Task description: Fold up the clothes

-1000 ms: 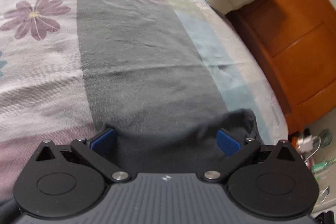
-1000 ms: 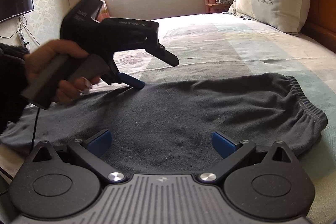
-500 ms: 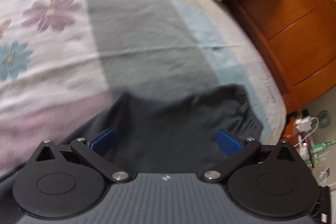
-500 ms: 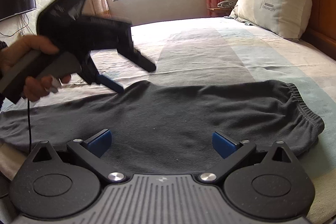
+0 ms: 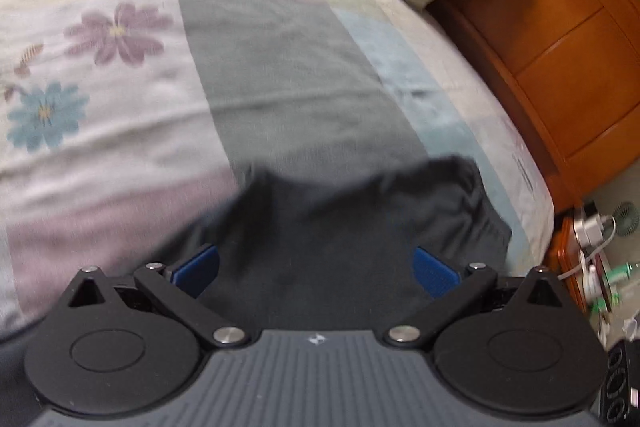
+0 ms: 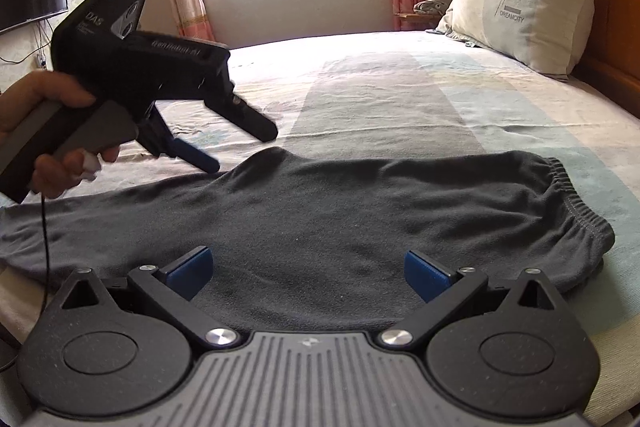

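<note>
Dark grey trousers (image 6: 340,211) lie flat across the bed, elastic waistband (image 6: 576,203) at the right, legs running off to the left. My right gripper (image 6: 308,271) hovers open low over the near edge of the fabric, nothing between its blue pads. The left gripper (image 6: 240,147), held by a hand (image 6: 44,131), hangs open just above the trousers' far edge at the crotch. In the left wrist view the left gripper (image 5: 316,267) is open above the dark trousers (image 5: 352,227), holding nothing.
A striped, flowered bedsheet (image 6: 400,95) covers the bed. A beige pillow (image 6: 520,15) leans on the wooden headboard (image 6: 616,3) at the right. A bedside stand with cables and bottles (image 5: 592,267) sits beyond the bed's edge. Window and curtains behind.
The left gripper lifted off the trousers' far edge and drew back to the left, then eased back towards the crotch. The trousers lie flatter. My right gripper stayed almost still.
</note>
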The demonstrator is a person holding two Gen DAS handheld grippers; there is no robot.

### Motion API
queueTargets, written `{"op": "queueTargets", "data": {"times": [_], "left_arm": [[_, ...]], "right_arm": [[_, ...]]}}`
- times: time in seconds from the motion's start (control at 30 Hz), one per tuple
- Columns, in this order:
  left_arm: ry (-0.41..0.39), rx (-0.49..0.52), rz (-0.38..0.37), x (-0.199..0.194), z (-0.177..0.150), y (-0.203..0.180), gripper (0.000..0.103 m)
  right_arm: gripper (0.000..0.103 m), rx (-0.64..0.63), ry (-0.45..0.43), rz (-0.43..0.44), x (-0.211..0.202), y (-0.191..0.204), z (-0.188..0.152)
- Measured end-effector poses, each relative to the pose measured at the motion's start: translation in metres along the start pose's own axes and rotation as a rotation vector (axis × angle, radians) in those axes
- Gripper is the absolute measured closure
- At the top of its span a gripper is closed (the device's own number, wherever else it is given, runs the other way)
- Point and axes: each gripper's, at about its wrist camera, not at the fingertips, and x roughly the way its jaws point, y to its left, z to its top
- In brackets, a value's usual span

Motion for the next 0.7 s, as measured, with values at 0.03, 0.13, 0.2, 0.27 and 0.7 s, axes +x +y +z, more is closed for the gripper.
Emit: {"op": "queueTargets", "data": {"times": [0.03,0.13,0.2,0.27,0.7], "left_arm": [[-0.011,-0.016,0.009,0.000,0.002,0.004,0.001],[-0.044,-0.063,0.034,-0.001,0.007,0.014,0.001],[-0.066,-0.094,0.051,-0.001,0.010,0.021,0.001],[-0.084,-0.111,0.067,-0.004,0.013,0.025,0.001],[-0.061,0.152,0.339,-0.102,-0.070,-0.001,0.001]], "right_arm": [[0.000,-0.001,0.004,0.003,0.000,0.001,0.000],[0.000,-0.014,0.005,0.001,-0.001,0.002,0.000],[0.000,-0.018,0.002,-0.010,-0.003,0.002,0.000],[0.000,-0.011,0.000,-0.015,-0.005,0.001,0.000],[0.000,-0.050,0.036,0.006,-0.008,0.022,-0.002]]}}
